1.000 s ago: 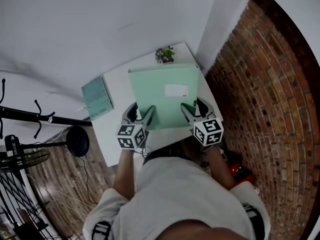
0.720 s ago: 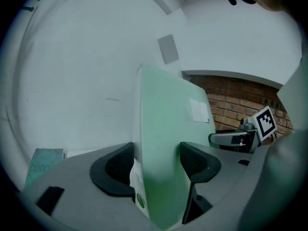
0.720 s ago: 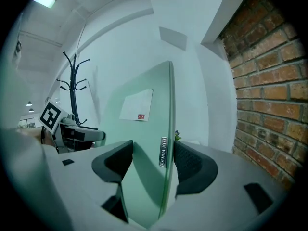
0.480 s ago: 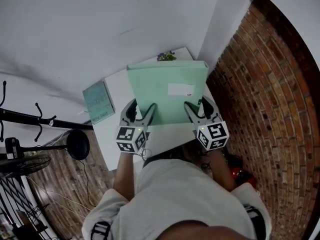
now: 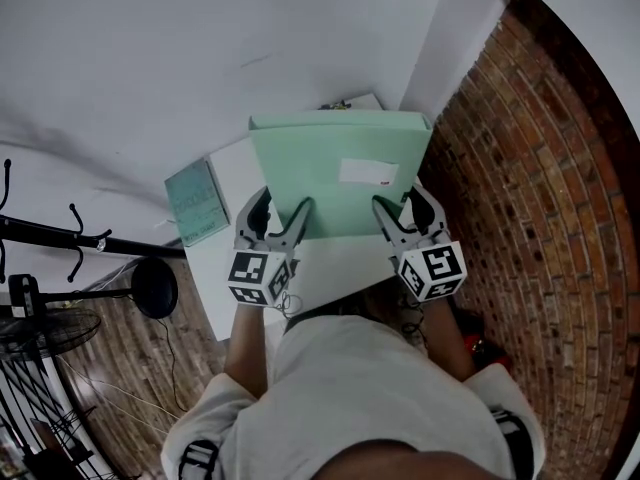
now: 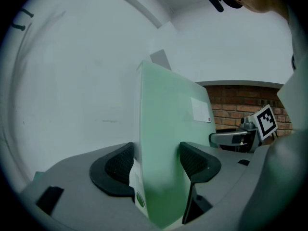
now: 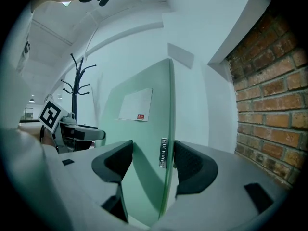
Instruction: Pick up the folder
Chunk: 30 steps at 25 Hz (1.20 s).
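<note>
Folder (image 5: 335,173) is clamped at its near edge by the left gripper (image 5: 278,216) and the right gripper (image 5: 405,210), above the white table (image 5: 222,273). Only the right gripper view shows its metal edge tag (image 7: 163,153). Its long axis runs from gripper to gripper, with the label (image 5: 368,172) facing up.

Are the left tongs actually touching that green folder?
Touching. The left gripper view shows the folder clamped between the left tongs, which press on both its faces.

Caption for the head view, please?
Left gripper and right gripper clamp the green folder over a white table.
</note>
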Available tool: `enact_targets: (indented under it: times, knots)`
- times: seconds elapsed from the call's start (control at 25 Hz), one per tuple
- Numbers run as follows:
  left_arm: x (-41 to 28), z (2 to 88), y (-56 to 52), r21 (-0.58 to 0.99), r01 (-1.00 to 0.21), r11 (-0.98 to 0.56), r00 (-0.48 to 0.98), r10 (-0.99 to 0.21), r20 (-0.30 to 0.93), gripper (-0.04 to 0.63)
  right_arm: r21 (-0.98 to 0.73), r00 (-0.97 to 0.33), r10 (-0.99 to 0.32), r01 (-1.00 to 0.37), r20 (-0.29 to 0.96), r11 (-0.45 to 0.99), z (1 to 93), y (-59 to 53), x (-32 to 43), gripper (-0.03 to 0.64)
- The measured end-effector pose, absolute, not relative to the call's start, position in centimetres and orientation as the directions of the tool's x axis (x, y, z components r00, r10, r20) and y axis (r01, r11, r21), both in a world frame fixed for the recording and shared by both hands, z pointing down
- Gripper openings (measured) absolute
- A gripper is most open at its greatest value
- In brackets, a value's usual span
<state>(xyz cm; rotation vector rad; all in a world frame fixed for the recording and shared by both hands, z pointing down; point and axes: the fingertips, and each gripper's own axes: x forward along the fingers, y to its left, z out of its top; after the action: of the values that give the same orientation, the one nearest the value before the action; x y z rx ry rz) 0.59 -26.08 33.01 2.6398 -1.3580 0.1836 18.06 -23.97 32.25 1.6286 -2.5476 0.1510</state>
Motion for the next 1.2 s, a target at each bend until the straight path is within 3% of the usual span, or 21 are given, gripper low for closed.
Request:
enact_targets:
  times: [1.2]
  knots:
    - [1.7, 30.9, -26.4, 0.029, -0.814, -0.581, 0.578, -0.804, 0.139, 0.304, -0.012, -0.398, -0.908, -0.917, 0.129, 0.4, 30.8, -24.2, 19.1, 0.268]
